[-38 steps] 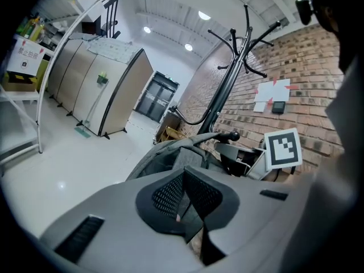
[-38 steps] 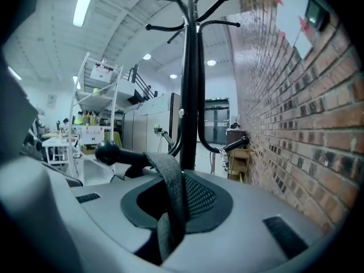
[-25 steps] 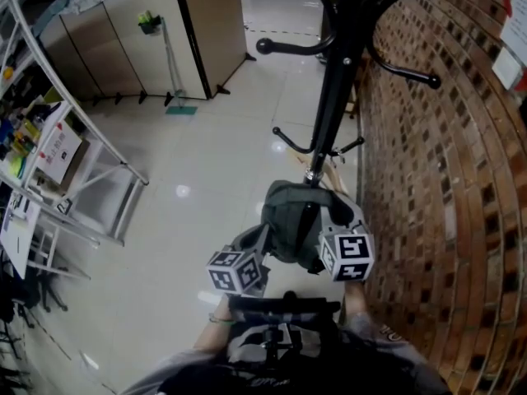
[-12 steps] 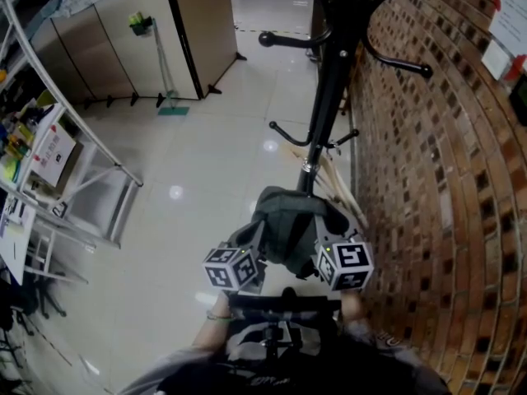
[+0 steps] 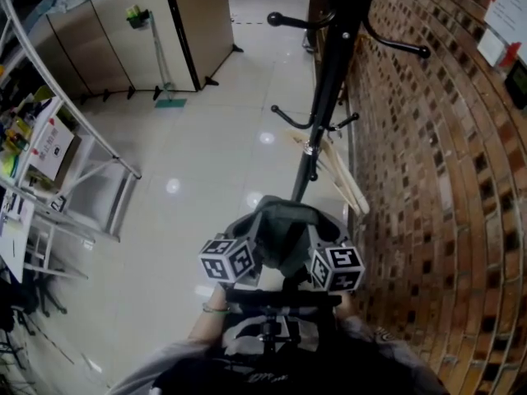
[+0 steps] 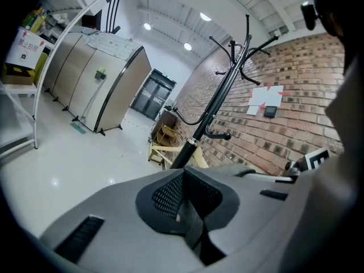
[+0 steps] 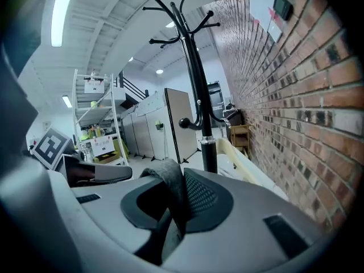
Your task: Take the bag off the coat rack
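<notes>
The grey-green bag (image 5: 284, 230) hangs free of the black coat rack (image 5: 323, 97), held close in front of me between both grippers. My left gripper (image 5: 240, 257) is shut on a dark strap (image 6: 190, 223) of the bag. Across from it, my right gripper (image 5: 326, 262) is shut on a grey webbing strap (image 7: 169, 193) that loops up between its jaws. In both gripper views the rack's pole (image 6: 211, 112) (image 7: 197, 90) stands just beyond the jaws, its hooks bare. The bag's body is out of sight in the gripper views.
A brick wall (image 5: 428, 179) runs along the right, close to the rack. Pale wooden slats (image 5: 342, 175) lean at the wall's foot. Metal shelving (image 5: 58, 151) with boxes stands at left, folding partitions (image 5: 123, 31) and a mop (image 5: 160, 56) at the back.
Both grippers and the bag have come down and back toward me, farther from the rack's pole. The grips on the straps are unchanged.
</notes>
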Demonstrator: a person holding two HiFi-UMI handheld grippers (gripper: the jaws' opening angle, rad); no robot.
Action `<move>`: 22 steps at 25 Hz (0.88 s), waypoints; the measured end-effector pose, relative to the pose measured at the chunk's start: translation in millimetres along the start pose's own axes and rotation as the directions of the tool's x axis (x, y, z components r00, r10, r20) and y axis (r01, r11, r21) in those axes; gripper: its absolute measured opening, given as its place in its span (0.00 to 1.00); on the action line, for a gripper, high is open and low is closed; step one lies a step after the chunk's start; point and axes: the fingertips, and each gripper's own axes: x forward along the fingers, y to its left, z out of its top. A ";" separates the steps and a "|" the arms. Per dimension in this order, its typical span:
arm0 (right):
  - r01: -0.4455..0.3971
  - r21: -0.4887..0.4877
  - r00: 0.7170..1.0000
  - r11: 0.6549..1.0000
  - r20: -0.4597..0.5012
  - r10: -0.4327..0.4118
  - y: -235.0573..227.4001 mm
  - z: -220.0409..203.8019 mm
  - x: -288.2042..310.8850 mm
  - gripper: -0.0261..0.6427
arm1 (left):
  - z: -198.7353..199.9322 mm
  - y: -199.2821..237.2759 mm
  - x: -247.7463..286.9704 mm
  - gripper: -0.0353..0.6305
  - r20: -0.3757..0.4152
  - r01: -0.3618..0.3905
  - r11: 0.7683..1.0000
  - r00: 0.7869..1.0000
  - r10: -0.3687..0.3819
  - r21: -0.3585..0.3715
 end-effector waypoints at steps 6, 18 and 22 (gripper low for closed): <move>0.017 -0.001 1.000 1.000 -0.027 -0.017 0.8 -20.5 -11.5 0.12 | -7.6 -7.7 -3.6 0.06 -0.020 0.026 1.000 0.999 -0.026 0.010; 0.110 -0.001 0.992 0.994 -0.056 -0.110 -19.1 -31.1 -28.8 0.12 | -13.7 -20.3 -3.4 0.06 -0.037 0.051 0.998 0.998 -0.050 0.028; 0.088 0.002 0.995 0.996 -0.038 -0.088 -18.4 -28.7 -28.2 0.12 | -11.9 -23.9 -1.5 0.06 -0.030 0.055 0.998 0.998 -0.054 0.030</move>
